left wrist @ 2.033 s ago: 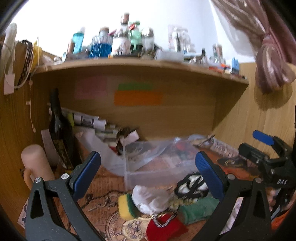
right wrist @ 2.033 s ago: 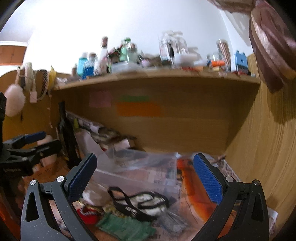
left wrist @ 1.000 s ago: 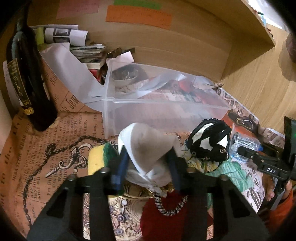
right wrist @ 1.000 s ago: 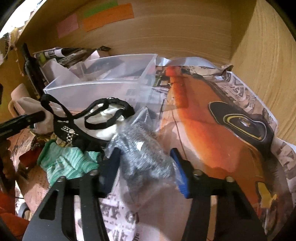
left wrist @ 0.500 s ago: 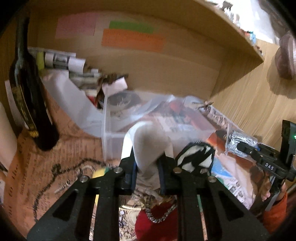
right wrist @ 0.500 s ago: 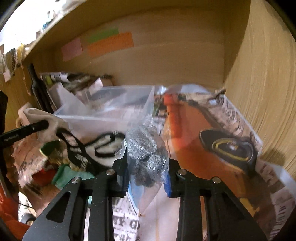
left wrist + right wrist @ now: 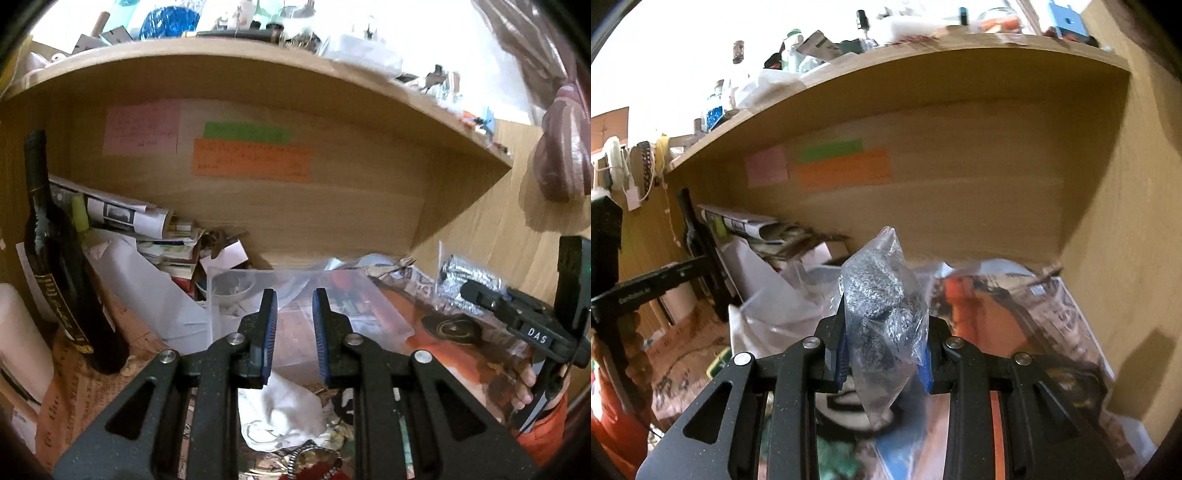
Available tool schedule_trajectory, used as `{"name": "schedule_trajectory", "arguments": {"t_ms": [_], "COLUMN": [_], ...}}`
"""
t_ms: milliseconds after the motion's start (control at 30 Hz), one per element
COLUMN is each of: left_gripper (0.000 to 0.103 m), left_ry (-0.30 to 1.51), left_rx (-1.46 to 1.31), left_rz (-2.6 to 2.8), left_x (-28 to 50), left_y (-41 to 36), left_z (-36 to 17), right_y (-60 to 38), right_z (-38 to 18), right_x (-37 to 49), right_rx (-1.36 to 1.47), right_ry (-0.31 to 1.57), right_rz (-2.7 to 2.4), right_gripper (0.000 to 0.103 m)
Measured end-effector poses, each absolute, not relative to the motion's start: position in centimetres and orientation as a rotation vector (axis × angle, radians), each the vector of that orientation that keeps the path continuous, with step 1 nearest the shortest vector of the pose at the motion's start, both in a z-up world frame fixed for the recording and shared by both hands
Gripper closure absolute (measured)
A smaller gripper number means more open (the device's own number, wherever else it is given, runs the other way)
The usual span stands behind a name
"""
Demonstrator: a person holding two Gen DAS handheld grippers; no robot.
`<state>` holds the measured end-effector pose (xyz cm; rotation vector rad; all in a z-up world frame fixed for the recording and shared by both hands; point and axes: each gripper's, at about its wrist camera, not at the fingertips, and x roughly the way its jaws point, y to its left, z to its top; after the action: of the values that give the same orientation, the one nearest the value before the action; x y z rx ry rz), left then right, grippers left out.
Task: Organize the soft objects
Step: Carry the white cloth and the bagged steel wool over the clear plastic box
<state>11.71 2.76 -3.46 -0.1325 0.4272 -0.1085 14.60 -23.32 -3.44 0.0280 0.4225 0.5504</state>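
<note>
**Left gripper empty, right gripper clamped on bagged scourer**

Bottle (image 7: 62, 273) stands at 9 o'clock; left gripper (image 7: 294, 325) hangs above the bin (image 7: 373, 302), jaws parted by a narrow gap, nothing between them; white cloth (image 7: 284, 413) lies on the desk at 6 o'clock, below the jaws; right gripper (image 7: 882, 349) is closed around the bagged scourer (image 7: 882, 295), held up near the bin, at 3 o'clock in the left view.

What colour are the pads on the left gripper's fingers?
Blue pads on black fingers, clearest in the left wrist view.
</note>
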Motion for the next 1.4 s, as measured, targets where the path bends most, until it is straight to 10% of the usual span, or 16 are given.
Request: {"name": "schedule_trajectory", "arguments": {"t_ms": [133,267,567,867,1400], "left_gripper": [0.077,0.037,0.037,0.091,0.092], "left_ry": [0.517,0.579,0.76,0.809,0.523], "left_rx": [-0.14,-0.157,-0.155,-0.192,-0.143], "left_rz": [-0.098,-0.071,-0.131,-0.162,-0.114], "left_x": [12.3,12.3,14.5,14.9,13.3], "left_y": [3.5,4.4,3.4,3.3,4.1], "left_z": [-5.1,-7.5,-12.7,-14.3,-3.9], "right_y": [-22.1,-21.5,-20.1,-19.0,-17.0], "right_z": [-3.8,-4.2,-4.8,-5.7,-4.5], "right_x": [15.6,15.8,17.4,18.5,20.3], "right_rx": [0.033,0.032,0.018,0.011,0.002], "right_ry": [0.44,0.456,0.506,0.562,0.541], "right_rz": [0.585,0.607,0.632,0.641,0.64], "right_gripper": [0.076,0.076,0.075,0.075,0.075]}}
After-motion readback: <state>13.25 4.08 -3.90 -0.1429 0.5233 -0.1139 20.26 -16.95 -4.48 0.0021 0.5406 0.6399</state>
